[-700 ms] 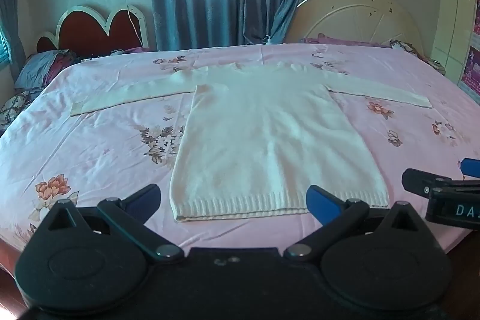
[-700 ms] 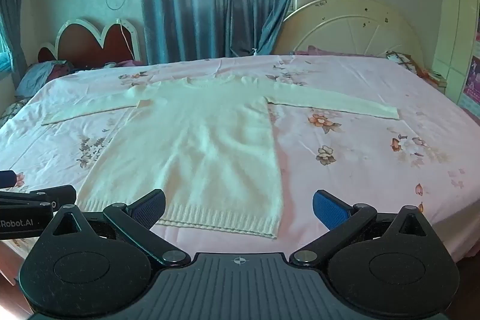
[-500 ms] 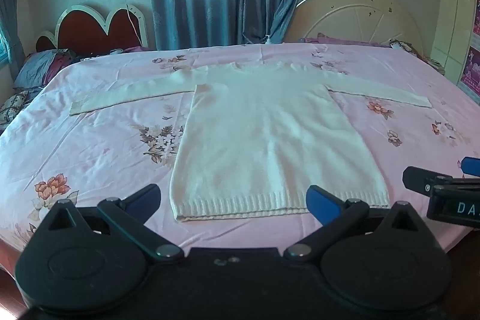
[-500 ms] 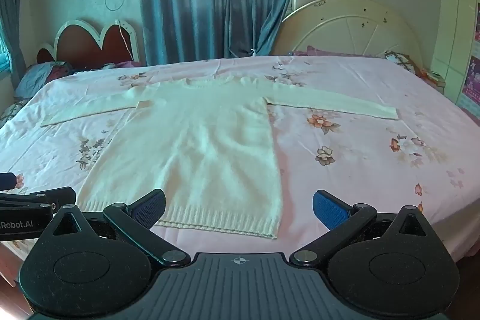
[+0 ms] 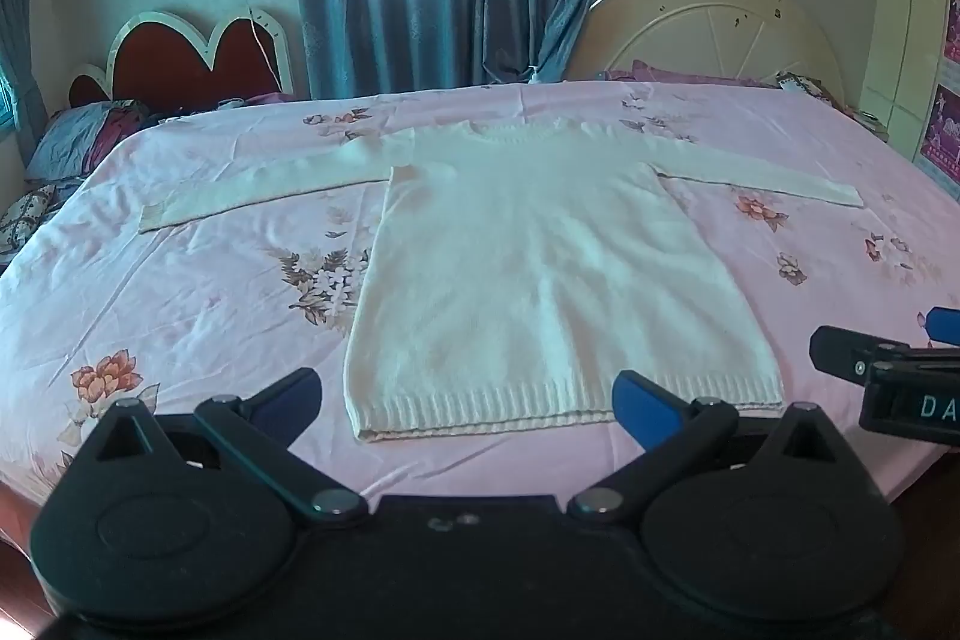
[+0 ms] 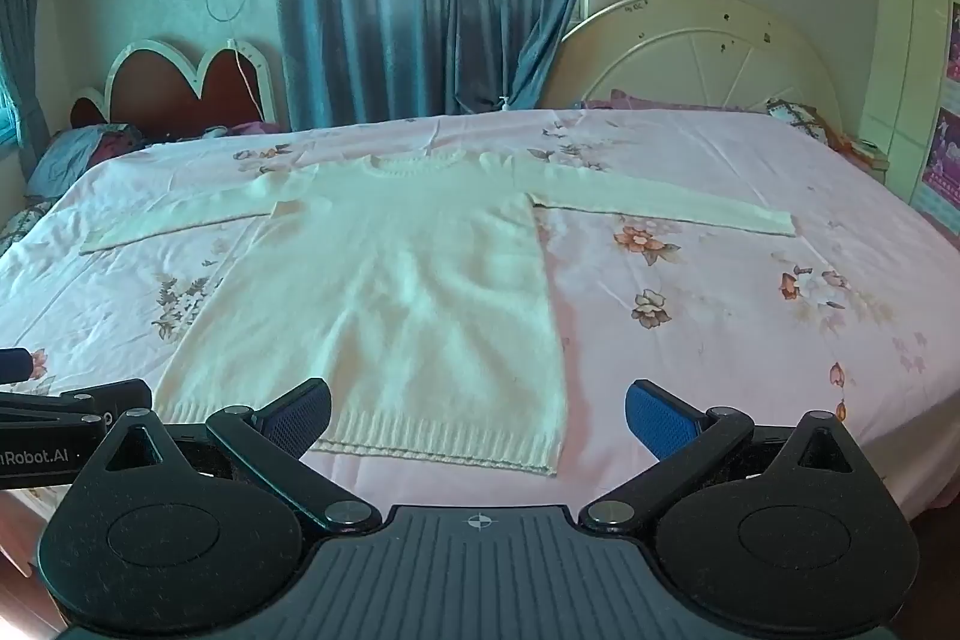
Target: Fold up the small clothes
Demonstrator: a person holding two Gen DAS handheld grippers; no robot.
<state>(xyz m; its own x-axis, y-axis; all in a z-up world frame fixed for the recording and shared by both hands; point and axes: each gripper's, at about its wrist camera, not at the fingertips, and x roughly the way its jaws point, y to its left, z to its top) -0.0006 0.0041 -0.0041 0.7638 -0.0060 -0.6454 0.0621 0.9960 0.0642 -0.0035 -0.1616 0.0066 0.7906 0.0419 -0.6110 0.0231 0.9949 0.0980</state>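
The cream sweater (image 5: 540,280) is lying flat, sleeves spread, on the floral bed (image 5: 180,292), and both the left gripper (image 5: 468,400) and right gripper (image 6: 477,415) are hovering near its hem, fingers released wide, grasping nothing.

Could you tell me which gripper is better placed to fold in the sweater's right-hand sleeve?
Right gripper: open and empty, it sits nearer the sleeve stretched out to the right of the sweater.
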